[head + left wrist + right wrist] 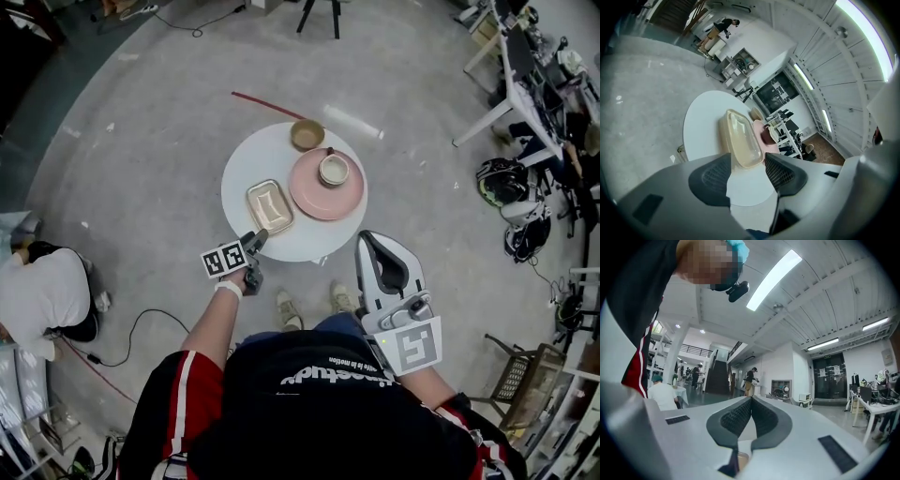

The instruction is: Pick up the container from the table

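Up close, had the right gripper (751, 400) pinched shut on nothing. Saw a round white table (246, 178) on grey concrete floor (141, 141) in a big open workshop. Spotted the container (270, 205) on it just beside a pink plate (309, 197): shallow, beige, rounded rectangle. Pointed the left gripper (747, 171) at it, jaws wide apart, not touching.

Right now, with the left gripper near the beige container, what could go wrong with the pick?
1. The open left gripper faces only the near end of the container; gripped there alone, the shallow container may tilt or slip.
2. The pink plate lies close beside the container; a push forward could shove it and the cup on it.
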{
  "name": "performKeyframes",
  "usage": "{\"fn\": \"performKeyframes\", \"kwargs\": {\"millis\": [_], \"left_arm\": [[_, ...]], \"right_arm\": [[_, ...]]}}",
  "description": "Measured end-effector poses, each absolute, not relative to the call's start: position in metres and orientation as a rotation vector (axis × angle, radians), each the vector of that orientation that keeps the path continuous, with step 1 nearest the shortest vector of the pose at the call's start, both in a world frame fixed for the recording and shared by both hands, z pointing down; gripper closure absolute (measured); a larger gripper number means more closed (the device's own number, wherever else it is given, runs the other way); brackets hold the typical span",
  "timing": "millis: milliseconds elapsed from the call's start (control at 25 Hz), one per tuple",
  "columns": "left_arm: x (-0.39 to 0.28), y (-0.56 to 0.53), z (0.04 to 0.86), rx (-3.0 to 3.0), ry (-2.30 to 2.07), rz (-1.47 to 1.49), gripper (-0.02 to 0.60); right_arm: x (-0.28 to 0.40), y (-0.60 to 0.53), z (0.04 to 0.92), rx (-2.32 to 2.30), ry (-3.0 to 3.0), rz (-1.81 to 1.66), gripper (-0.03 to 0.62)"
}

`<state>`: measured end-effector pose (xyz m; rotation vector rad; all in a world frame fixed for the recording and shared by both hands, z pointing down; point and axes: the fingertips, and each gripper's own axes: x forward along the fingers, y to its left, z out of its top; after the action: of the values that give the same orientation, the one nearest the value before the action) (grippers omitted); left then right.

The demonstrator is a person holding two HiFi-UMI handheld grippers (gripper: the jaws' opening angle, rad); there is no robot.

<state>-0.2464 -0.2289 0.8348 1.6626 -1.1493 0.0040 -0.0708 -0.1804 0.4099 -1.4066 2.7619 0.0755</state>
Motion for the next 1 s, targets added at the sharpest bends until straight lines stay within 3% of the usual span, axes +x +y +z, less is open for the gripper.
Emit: {"fn": "performKeyframes", "kwargs": {"millis": [1000], "left_arm": [[-0.238, -0.235, 0.886, 1.419, -1.093, -0.175, 0.368]], "right_arm": [[-0.045, -0.170, 0.422, -1.518, 2.782, 0.025, 0.579]]}}
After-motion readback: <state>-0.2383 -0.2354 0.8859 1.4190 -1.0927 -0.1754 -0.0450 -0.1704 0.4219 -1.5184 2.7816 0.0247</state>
